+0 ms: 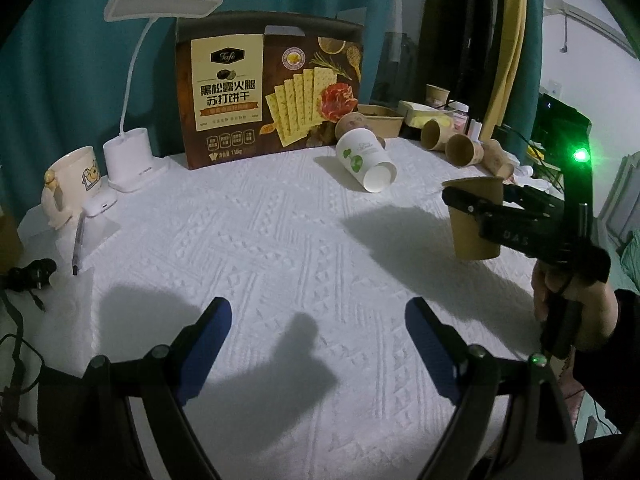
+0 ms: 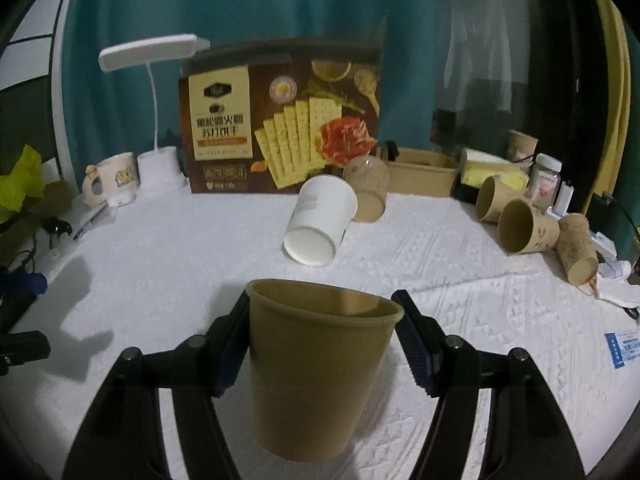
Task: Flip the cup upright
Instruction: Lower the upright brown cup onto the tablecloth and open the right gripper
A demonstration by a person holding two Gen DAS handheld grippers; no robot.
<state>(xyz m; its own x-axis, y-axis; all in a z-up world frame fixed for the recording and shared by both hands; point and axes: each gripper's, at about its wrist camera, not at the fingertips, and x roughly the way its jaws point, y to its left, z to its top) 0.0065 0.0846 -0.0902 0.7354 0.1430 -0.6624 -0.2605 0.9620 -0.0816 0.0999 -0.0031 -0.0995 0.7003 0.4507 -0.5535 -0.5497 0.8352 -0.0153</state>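
Note:
A plain brown paper cup (image 2: 320, 380) stands mouth up, slightly tilted, between the blue pads of my right gripper (image 2: 322, 304), which is shut on its upper wall. In the left wrist view the same cup (image 1: 474, 220) hangs at the right in the right gripper (image 1: 480, 196), apparently just above the white cloth (image 1: 280, 240). My left gripper (image 1: 318, 306) is open over the near cloth with nothing between its fingers. A white cup with a green print (image 1: 366, 160) lies on its side farther back, mouth toward me.
Several brown cups (image 2: 524, 232) lie on their sides at the back right near a jar and cardboard trays. A cracker box (image 1: 268, 92), a white desk lamp (image 1: 128, 152) and a cream mug (image 1: 70, 184) line the back left. A pen (image 1: 78, 244) lies at the left edge.

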